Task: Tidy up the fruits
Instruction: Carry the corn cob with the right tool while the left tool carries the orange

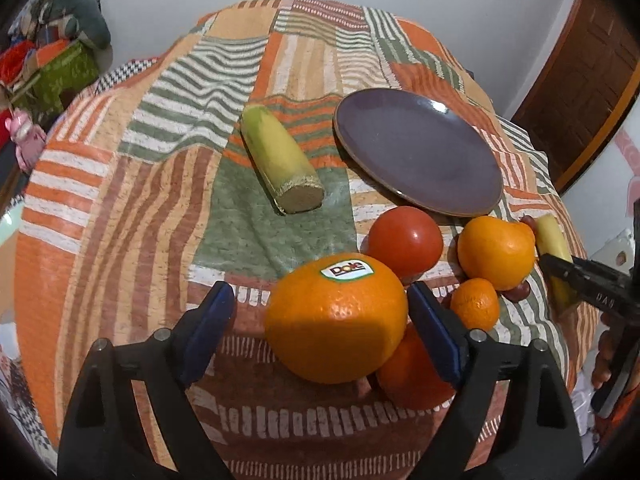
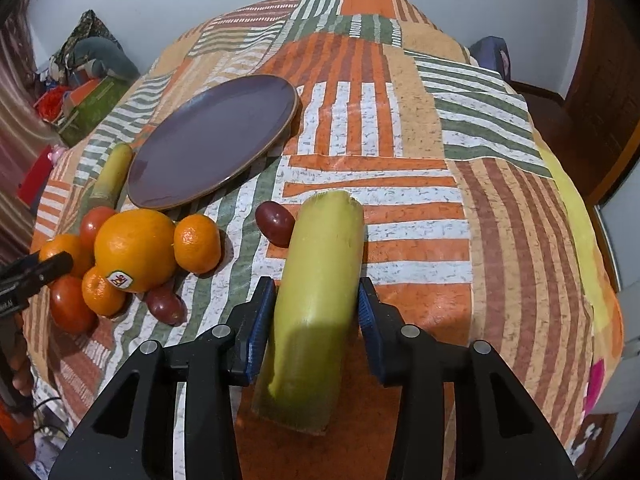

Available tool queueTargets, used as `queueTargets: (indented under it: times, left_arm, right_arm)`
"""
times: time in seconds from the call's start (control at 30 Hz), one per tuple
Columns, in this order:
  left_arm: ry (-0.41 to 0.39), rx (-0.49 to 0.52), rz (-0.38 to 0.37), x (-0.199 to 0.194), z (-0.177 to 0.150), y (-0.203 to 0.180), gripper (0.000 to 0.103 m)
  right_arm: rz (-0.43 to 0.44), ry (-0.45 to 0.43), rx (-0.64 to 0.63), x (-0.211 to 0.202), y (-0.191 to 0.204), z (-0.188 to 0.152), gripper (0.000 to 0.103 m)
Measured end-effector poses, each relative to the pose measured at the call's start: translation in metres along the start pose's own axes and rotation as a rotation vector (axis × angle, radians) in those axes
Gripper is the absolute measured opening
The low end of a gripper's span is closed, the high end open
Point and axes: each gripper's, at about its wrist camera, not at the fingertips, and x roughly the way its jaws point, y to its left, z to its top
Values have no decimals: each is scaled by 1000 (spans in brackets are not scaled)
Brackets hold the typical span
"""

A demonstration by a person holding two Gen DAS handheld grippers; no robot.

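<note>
My left gripper (image 1: 320, 312) stands open around the Dole orange (image 1: 336, 320); my right gripper (image 2: 316, 316) stands open astride the yellow-green stalk piece (image 2: 316, 304).

Plate (image 1: 418, 152) lies on the tabletop (image 1: 120, 208), far side. Left of it, a stalk piece (image 1: 280, 160). Near side of plate: tomato (image 1: 404, 240), with an orange (image 1: 494, 250) to its right. Dole orange (image 1: 336, 320) sits nearest, between the left tongs (image 1: 320, 320). Mandarin (image 1: 476, 304) just right of it. Second stalk piece (image 2: 316, 312) lies between the right tongs (image 2: 316, 312), a grape (image 2: 275, 223) just beyond it, left.
</note>
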Motion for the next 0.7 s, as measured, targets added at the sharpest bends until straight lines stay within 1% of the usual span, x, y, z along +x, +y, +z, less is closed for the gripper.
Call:
queueTargets:
  times: [0.07,0.13,0.17,0.3,0.47,0.7]
  left_arm:
    - [10,-21,-19,4,1,3,87]
    - [24,-31,-48,7,3,4,75]
    - [28,-33,-69,7,4,3,70]
    - [26,-3,-39,6,5,-4,70]
    - [21,-6,-10,2,7,-2,69]
    - [-61,17,22,-23,16,-5,69]
  right_arm:
    - [-3,-8,-6,0,1,-1,38]
    - [-3,-14,-15,0,1,-1,37]
    - [-3,-16,-19,-1,1,-1,37]
    - [1,-27,-17,-4,-1,0,36]
    - [-7,-62,-18,-15,-3,4,35]
    - [-15,-137,-29,-36,-3,18,35]
